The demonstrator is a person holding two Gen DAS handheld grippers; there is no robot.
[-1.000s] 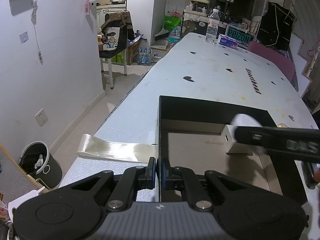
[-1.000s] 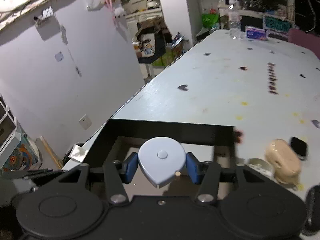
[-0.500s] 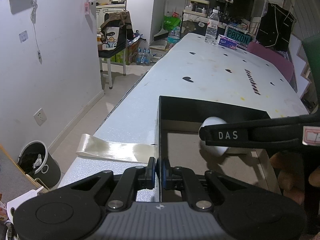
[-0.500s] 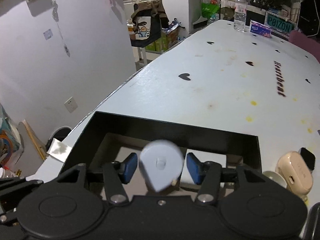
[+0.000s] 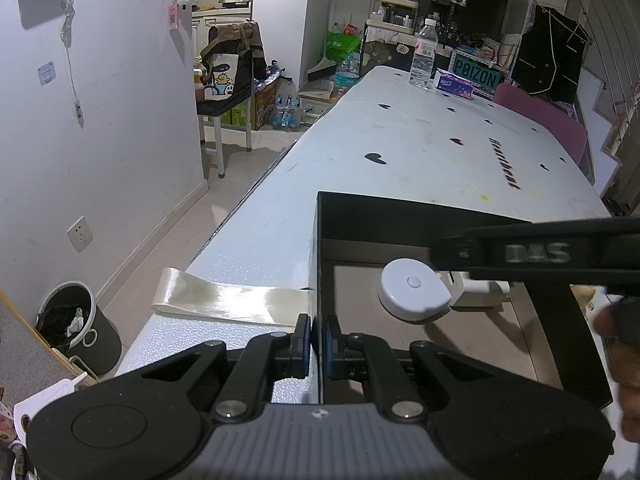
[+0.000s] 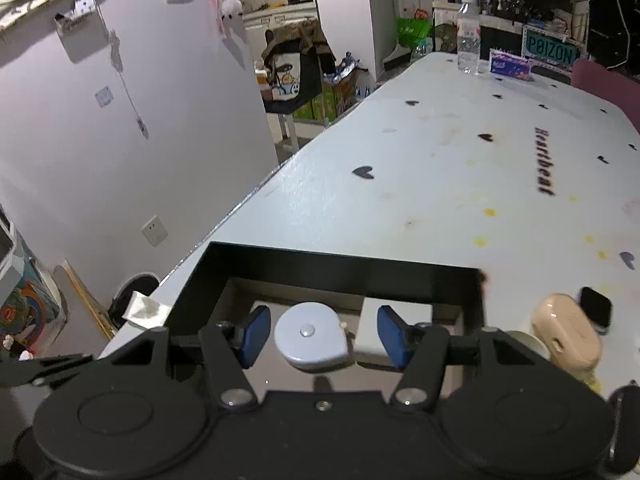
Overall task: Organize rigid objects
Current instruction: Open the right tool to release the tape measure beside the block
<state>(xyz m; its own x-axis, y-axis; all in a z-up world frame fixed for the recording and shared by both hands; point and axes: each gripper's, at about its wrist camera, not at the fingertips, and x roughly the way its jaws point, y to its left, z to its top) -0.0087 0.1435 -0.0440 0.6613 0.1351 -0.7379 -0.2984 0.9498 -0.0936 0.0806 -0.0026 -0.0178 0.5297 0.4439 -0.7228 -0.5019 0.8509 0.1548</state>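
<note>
Long white surface [image 6: 420, 184] w/ black hearts; bottle [image 6: 469, 40] at far end. Left claw [image 5: 316, 342] pinched box wall [image 5: 319, 264]; right claw [image 6: 320, 336] spread over tape measure [image 6: 312, 336].

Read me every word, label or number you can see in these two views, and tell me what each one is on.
"P0IZON": green sign behind the table's far end.
"Heartbeat": black lettering printed on the table.
"DAS": blurred, on the right gripper's arm crossing the left view.
Tissue pack print: too small to read.
Water bottle label: too small to read.
Pink tag on the wall: unreadable.
</note>
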